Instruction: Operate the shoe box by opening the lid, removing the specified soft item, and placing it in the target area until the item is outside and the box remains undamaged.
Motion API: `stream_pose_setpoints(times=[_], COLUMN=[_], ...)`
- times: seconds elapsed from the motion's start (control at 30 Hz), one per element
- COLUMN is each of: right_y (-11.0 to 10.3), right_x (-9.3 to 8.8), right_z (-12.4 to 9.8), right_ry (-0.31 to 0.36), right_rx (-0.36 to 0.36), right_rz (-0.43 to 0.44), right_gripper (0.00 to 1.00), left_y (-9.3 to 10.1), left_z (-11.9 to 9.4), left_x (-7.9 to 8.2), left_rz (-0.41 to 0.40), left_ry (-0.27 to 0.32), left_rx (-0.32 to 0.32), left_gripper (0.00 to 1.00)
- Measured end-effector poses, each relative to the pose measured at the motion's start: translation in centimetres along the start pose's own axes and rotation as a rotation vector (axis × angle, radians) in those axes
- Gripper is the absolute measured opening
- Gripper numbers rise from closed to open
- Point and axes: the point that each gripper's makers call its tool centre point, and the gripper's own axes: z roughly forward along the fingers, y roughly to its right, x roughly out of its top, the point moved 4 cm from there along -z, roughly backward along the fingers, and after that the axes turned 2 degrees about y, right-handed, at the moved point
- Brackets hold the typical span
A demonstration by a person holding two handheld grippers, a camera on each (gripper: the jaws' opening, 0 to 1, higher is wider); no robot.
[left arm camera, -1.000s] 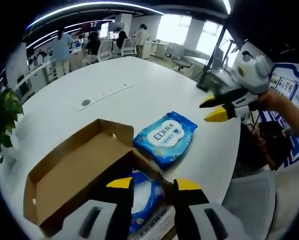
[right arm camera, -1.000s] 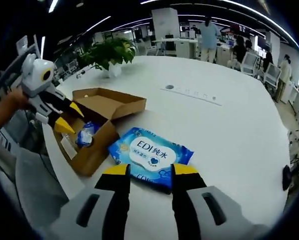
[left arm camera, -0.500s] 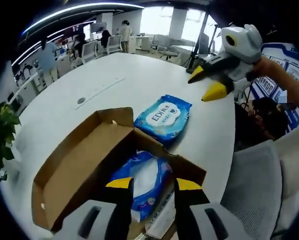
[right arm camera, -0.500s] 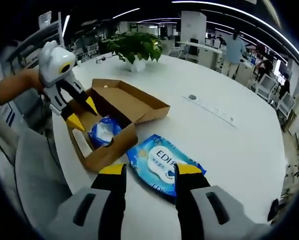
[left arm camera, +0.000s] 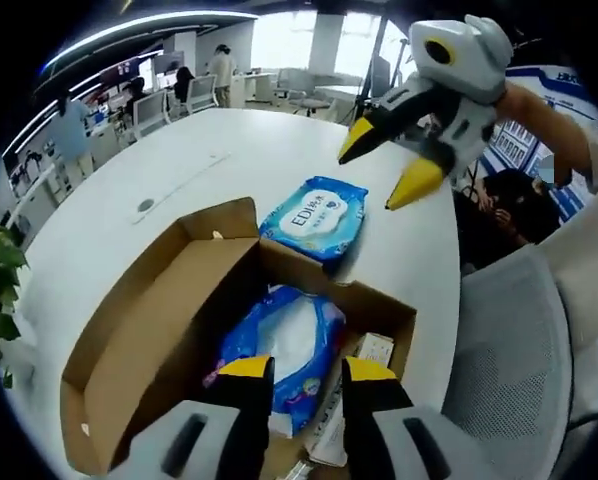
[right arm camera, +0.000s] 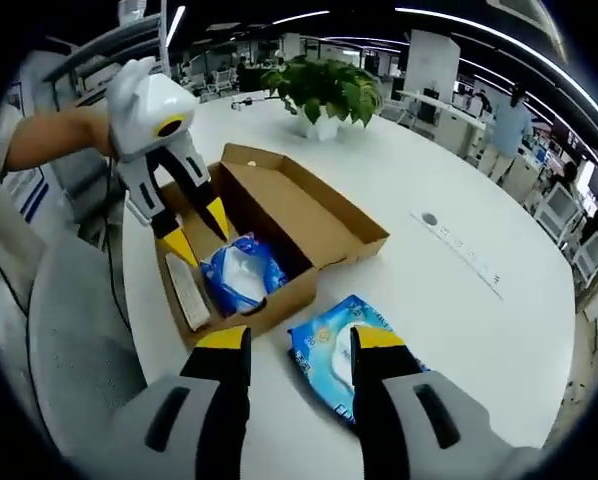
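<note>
Shoe box (left arm camera: 169, 330) of brown cardboard sits on the white table (left arm camera: 169, 150) near the edge by a grey mesh chair (left arm camera: 509, 350), its lid (right arm camera: 304, 210) folded fully back and lying flat beside the tray, hinged along the long side. Inside the tray lies a blue-and-white soft pack (left arm camera: 279, 350), long axis parallel to the box's long walls, with a white printed leaflet or card (right arm camera: 186, 290) alongside it against the wall nearest the chair. Left gripper (left arm camera: 297, 368) hangs over the open tray with its yellow-tipped jaws spread, nothing between them, the tips above the near end of the soft pack; whether they touch it cannot be told. In the right gripper view this same gripper (right arm camera: 194, 228) points down into the tray just beside the pack (right arm camera: 241, 275). Wet-wipes packet (left arm camera: 314, 215), blue with a white label, lies flat on the table outside the box, just beside its short end wall, long axis running roughly away from the box. Right gripper (right arm camera: 291, 340) hovers above the table by that packet (right arm camera: 344, 360), jaws spread and empty. Potted green plant (right arm camera: 324, 90) stands at the far side of the table.
</note>
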Motion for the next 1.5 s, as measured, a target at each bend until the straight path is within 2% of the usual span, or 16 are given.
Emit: stream_pose_setpoints(times=[0.17, 0.27, 0.53, 0.8, 0.9, 1.07, 1.23, 1.5], right_y=[-0.6, -0.9, -1.5, -2.2, -2.4, -2.4, -2.5, -3.0], right_x=[0.6, 0.8, 1.1, 1.2, 1.4, 1.7, 2.1, 2.1], right_z=[1.3, 2.0, 4.0, 5.8, 6.3, 7.4, 8.4, 10.3], right_ry=[-0.002, -0.009, -0.013, -0.02, -0.017, -0.02, -0.015, -0.036], right_rx=[0.023, 0.034, 0.064, 0.095, 0.107, 0.118, 0.126, 0.145], right_rz=[-0.023, -0.036, -0.049, -0.056, -0.056, -0.061, -0.07, -0.084], right_gripper=[0.37, 0.36, 0.34, 0.32, 0.32, 0.31, 0.29, 0.23], left_y=[-0.3, -0.3, 0.0, -0.7, -0.7, -1.0, -1.4, -1.8], left_z=[0.6, 1.0, 2.4, 3.0, 3.2, 3.5, 3.6, 3.1], left_x=[-0.6, -0.7, -1.0, -2.4, -2.6, -2.8, -2.9, -2.8], left_rz=[0.039, 0.062, 0.129, 0.191, 0.203, 0.212, 0.223, 0.223], left_ry=[-0.029, -0.035, -0.076, -0.151, -0.163, -0.192, -0.201, -0.184], left_rx=[-0.022, -0.054, -0.1, -0.113, -0.127, -0.133, -0.128, -0.124], left_gripper=[0.26, 0.19, 0.2, 0.18, 0.17, 0.06, 0.0, 0.0])
